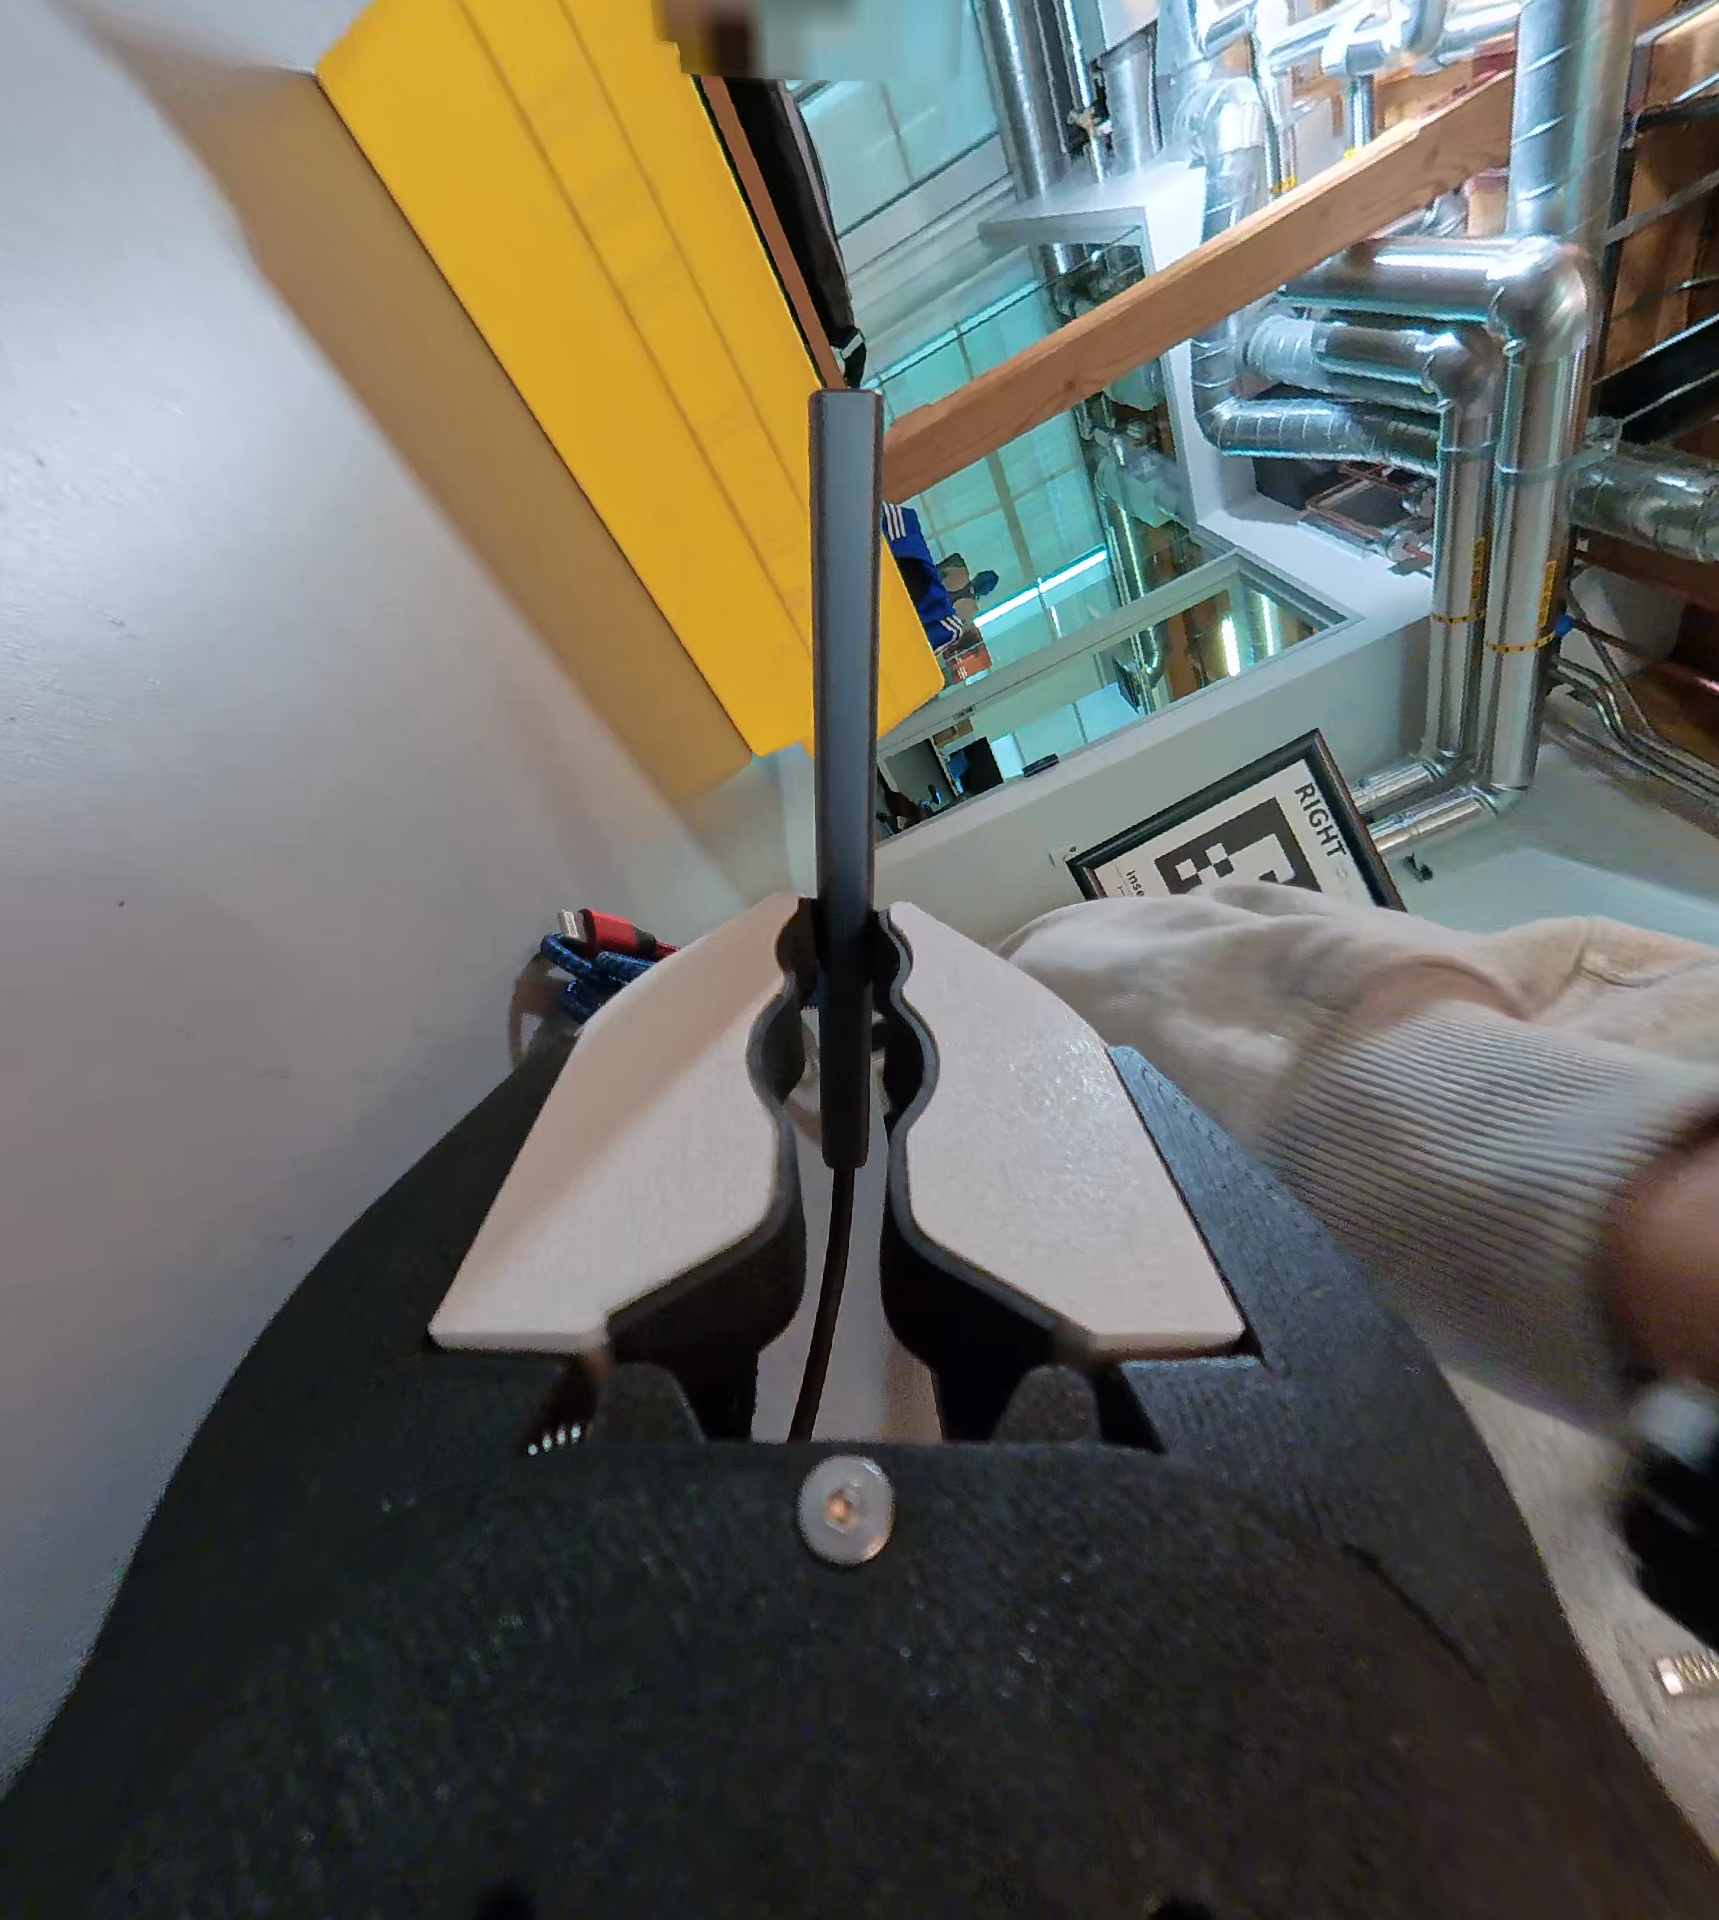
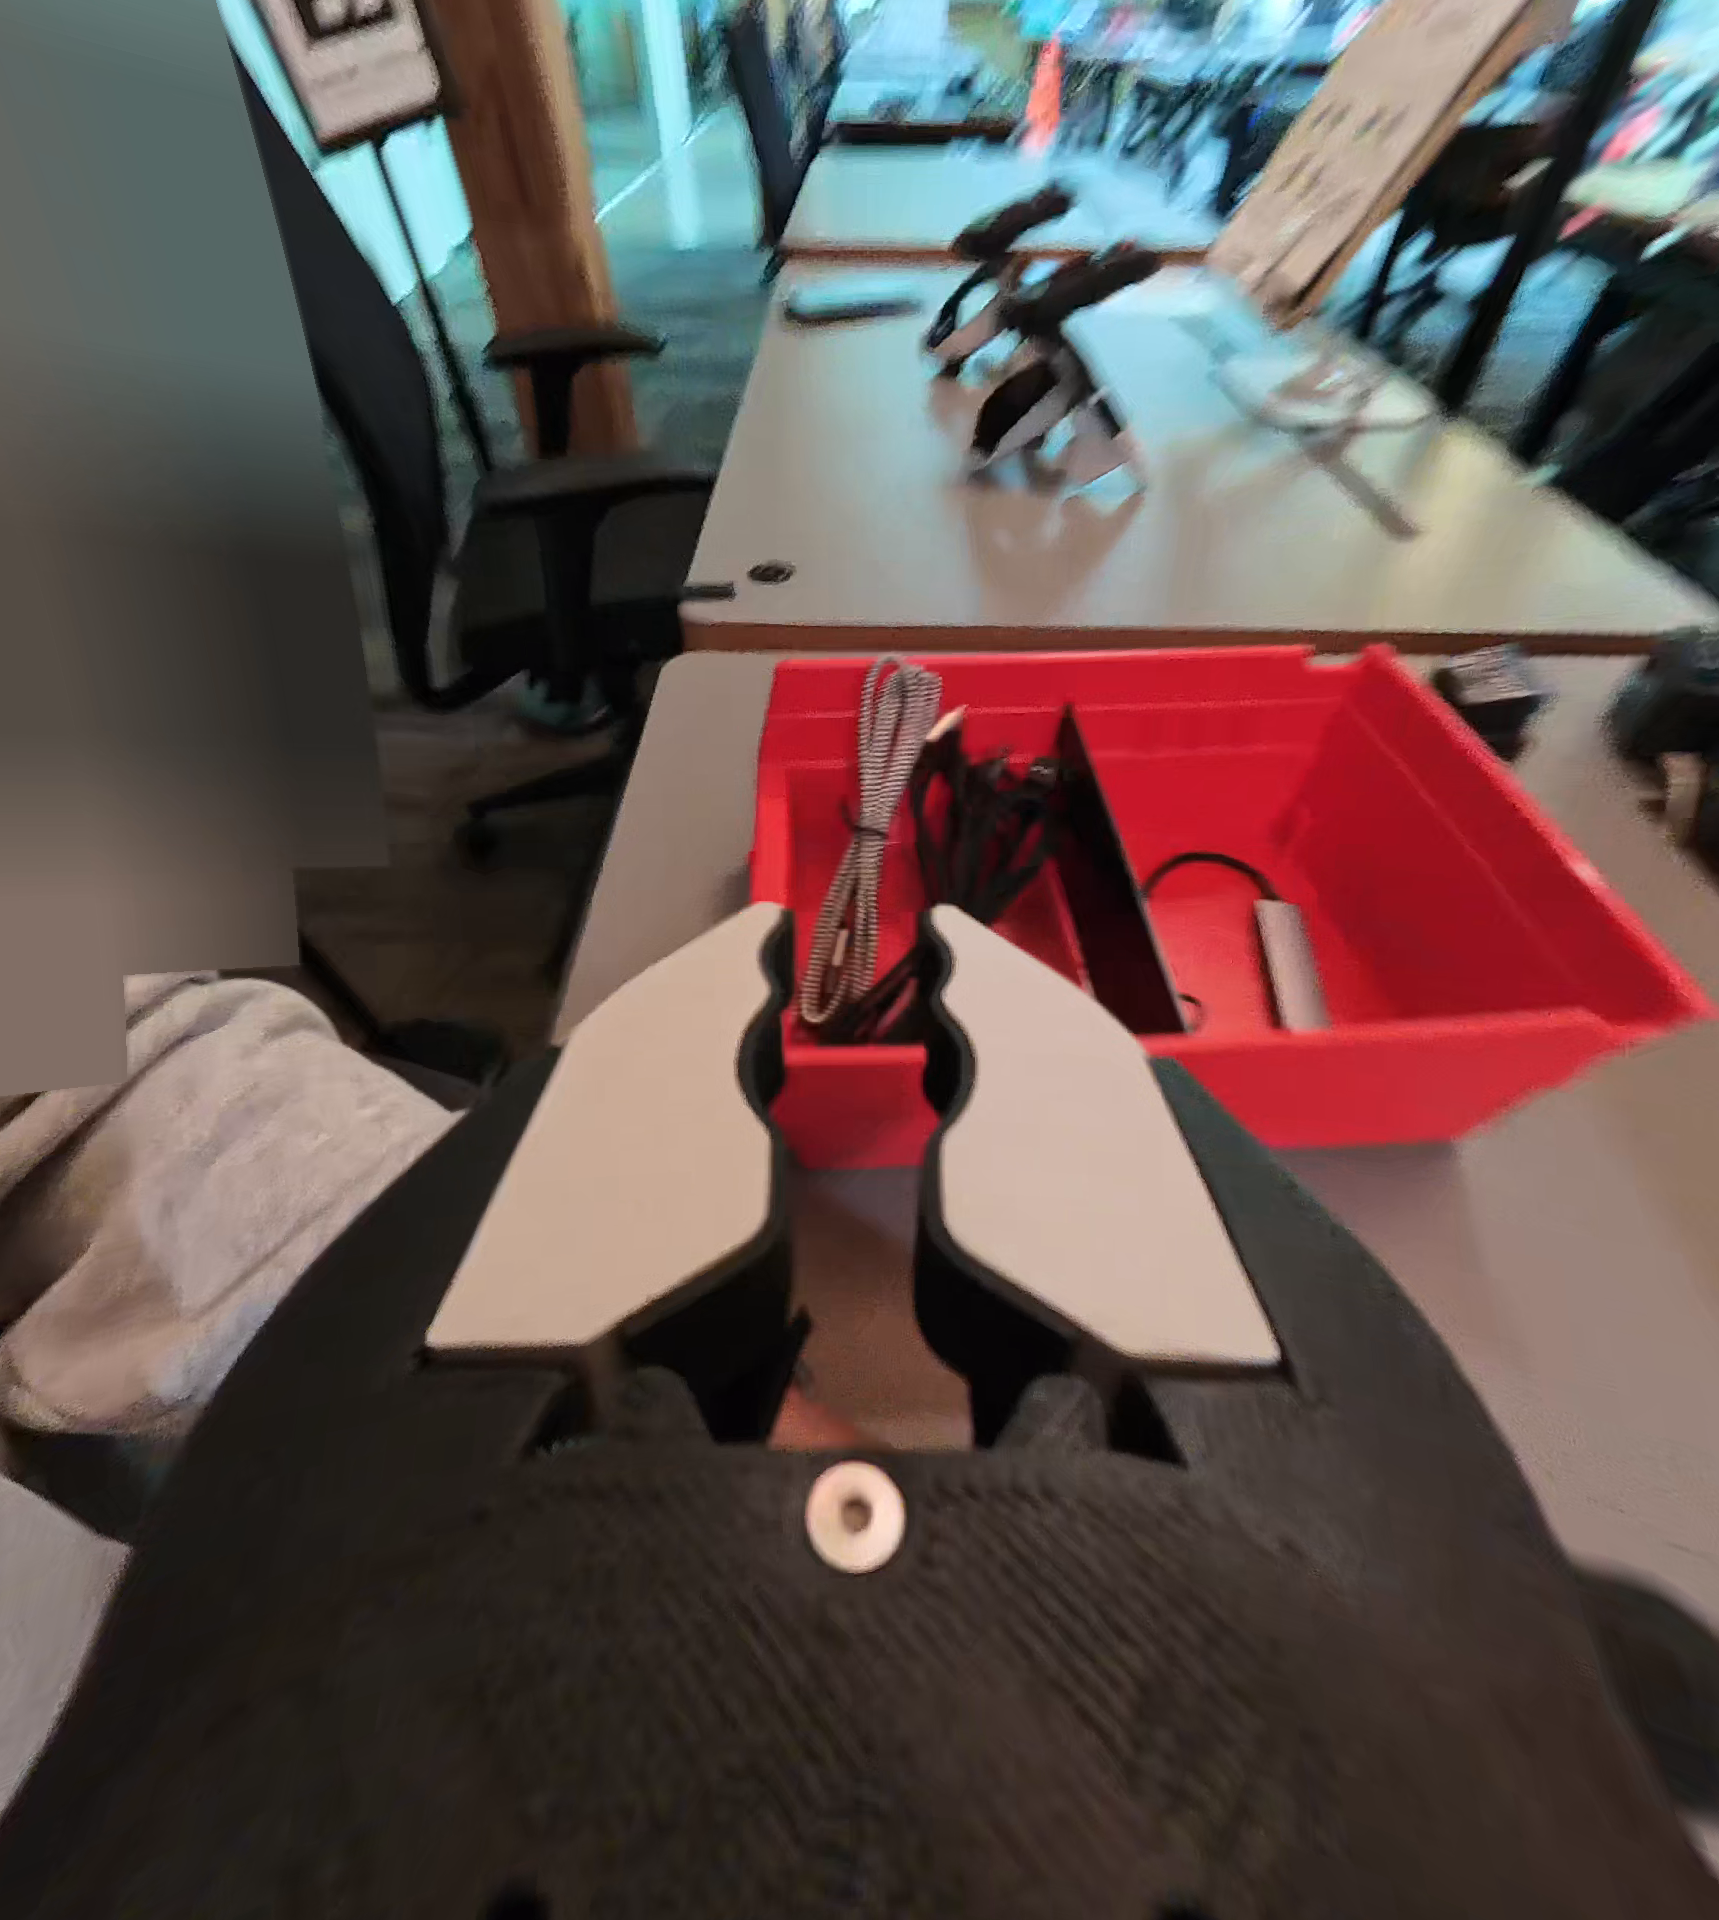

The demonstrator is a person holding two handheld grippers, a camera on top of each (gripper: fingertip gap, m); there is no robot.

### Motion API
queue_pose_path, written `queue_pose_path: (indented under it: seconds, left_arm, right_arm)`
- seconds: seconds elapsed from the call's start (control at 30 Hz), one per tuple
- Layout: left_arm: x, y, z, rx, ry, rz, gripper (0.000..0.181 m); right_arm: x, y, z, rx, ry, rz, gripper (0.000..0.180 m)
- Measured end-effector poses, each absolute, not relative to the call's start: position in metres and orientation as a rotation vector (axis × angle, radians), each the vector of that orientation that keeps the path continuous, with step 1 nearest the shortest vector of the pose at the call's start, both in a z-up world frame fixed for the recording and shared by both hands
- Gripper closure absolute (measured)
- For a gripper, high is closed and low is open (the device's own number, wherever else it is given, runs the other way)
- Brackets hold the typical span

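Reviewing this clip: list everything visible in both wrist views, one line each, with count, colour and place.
Slim dark grey adapter bar with thin black cable: one, clamped in left gripper.
Braided cable bundle: one, red and blue, left of the fingers.
Yellow panel: one, upper left.
Red plastic bin: one, on the table, black divider inside.
Striped cable: one, black-white, left compartment.
Black cables: a tangle, left compartment.
Grey adapter: one, right compartment.
Black office chair: one, behind.
Left gripper: shut.
Right gripper: open, empty.
Beige sleeve: one, right.

Open office, desks (image 2: 1146,561), swivel chair (image 2: 564,540), ducts (image 1: 1499,436)
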State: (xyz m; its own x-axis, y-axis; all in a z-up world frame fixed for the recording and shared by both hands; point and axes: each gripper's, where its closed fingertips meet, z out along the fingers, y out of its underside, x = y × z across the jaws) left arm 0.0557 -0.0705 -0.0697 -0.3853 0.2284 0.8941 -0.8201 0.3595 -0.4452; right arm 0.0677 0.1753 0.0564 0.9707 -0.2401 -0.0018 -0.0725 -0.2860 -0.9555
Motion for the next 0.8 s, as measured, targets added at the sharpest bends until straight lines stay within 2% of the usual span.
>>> queue_pose_path:
  seconds: [0.07,0.2,0.33,0.43,0.57,0.8]
  left_arm:
    - [0.058,-0.071,-0.07,0.563,-1.563,1.25,0.171]
    - [0.062,-0.073,-0.07,0.571,-1.556,1.249,0.171]
    - [0.064,-0.074,-0.07,0.586,-1.538,1.23,0.171]
    - [0.065,-0.074,-0.07,0.588,-1.531,1.225,0.171]
    - [0.065,-0.074,-0.07,0.593,-1.521,1.213,0.171]
    - [0.066,-0.075,-0.071,0.6,-1.514,1.203,0.171]
  right_arm:
    - [0.069,0.207,0.047,-2.005,0.202,-0.032,0.149]
    - [0.092,0.258,0.024,-2.238,0.098,-0.041,0.15]
    - [0.119,0.29,-0.026,-2.542,0.036,-0.039,0.148]
    - [0.126,0.302,-0.065,-2.735,0.021,0.019,0.152]
    - [0.133,0.296,-0.099,-2.953,-0.023,-0.024,0.149]
    - [0.137,0.297,-0.093,-2.907,-0.014,-0.027,0.162]
